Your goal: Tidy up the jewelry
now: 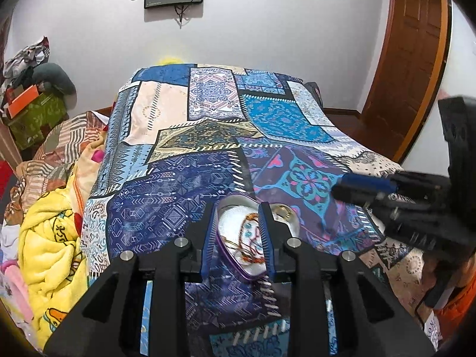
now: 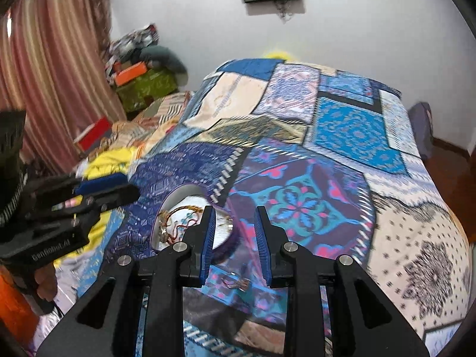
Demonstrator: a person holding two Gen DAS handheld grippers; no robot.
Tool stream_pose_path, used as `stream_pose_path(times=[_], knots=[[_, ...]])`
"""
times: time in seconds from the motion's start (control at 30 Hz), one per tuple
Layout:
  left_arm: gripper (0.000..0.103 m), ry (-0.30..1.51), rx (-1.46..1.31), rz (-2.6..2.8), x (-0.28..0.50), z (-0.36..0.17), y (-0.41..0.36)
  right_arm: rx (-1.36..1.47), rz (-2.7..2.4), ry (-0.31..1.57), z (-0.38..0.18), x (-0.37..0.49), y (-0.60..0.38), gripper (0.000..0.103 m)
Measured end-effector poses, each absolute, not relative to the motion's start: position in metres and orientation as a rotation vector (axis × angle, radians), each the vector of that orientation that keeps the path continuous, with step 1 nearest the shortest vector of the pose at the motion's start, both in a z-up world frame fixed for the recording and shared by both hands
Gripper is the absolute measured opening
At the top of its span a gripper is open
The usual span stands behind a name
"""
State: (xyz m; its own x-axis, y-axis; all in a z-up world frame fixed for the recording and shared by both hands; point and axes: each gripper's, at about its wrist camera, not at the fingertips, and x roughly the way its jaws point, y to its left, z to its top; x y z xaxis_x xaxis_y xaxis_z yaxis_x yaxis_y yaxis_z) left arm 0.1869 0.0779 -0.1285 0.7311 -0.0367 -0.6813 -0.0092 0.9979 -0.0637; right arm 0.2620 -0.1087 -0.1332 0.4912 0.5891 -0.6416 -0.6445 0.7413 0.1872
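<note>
A heart-shaped jewelry box with a purple rim and white lining [image 1: 241, 238] lies open on the patterned bedspread, with tangled orange and teal chains inside. Its silver lid half [image 1: 285, 214] holds a gold ring. My left gripper [image 1: 238, 238] is closed against the box's sides. In the right wrist view the same box [image 2: 184, 223] sits just left of my right gripper [image 2: 235, 238], which is open and empty above the bedspread. A small piece of jewelry [image 2: 236, 284] lies on the cloth below the right gripper. The right gripper also shows in the left wrist view [image 1: 366, 187].
The bed [image 1: 238, 125] with its blue patchwork cover fills the middle. A yellow blanket [image 1: 50, 238] and piled clothes lie to the left. Boxes [image 2: 142, 83] stand by the wall, a curtain [image 2: 50, 68] hangs at left, and a wooden door [image 1: 410, 59] is at right.
</note>
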Motion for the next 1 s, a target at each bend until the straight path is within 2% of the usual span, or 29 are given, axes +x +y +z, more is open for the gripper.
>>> stream_pose_path(times=[0.33, 0.77, 1.0], knots=[[0.031, 0.842, -0.052, -0.091, 0.176, -0.153, 0.034, -0.050, 0.603, 0.750, -0.125, 0.257, -0.175, 0.024], [0.031, 1.006, -0.069, -0.162, 0.188, -0.207, -0.003, -0.043, 0.535, 0.910, -0.177, 0.256, -0.216, 0.024], [0.033, 1.027, -0.056, -0.158, 0.208, -0.221, -0.012, -0.070, 0.559, 0.956, -0.193, 0.259, -0.210, 0.024]])
